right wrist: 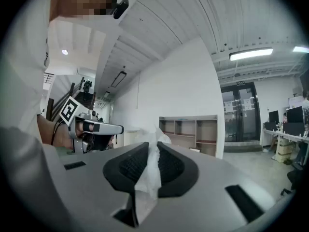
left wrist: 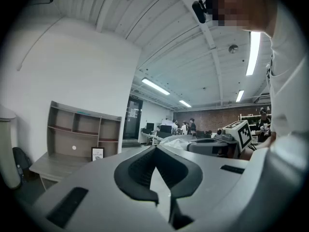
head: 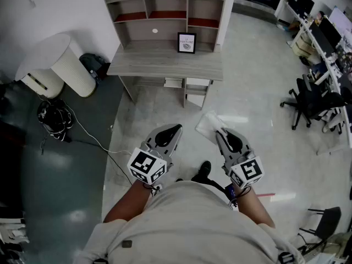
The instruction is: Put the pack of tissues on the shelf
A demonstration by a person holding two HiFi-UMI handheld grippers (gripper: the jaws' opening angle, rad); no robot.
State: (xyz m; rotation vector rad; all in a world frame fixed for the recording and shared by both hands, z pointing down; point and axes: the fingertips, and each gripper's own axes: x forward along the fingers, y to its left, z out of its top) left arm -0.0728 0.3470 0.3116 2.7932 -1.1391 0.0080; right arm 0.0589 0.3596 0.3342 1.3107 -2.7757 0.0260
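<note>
While the pack of tissues (head: 209,124) hangs in the air, pinched by a thin edge of its wrapper between the nearly closed jaws of the right gripper (head: 219,132), it is well short of the shelf (head: 165,7). The step in hand therefore looks like the carry toward it. Just to its left the left gripper (head: 177,130) is held level, jaws together with nothing between them.

By my judgement the next move calls for walking forward across the floor. The pack then has to be raised into one of the open compartments, clear of the framed picture (head: 186,42) standing on the wooden surface (head: 165,65) below. So light a pinch on soft wrapper could slip.

Shelf and surface stand against the far wall. To the left are a white round stand with a ribbed side (head: 66,65) and a black bag (head: 55,117) on the floor. To the right are an office chair (head: 308,100) and desks with monitors (head: 324,32).
</note>
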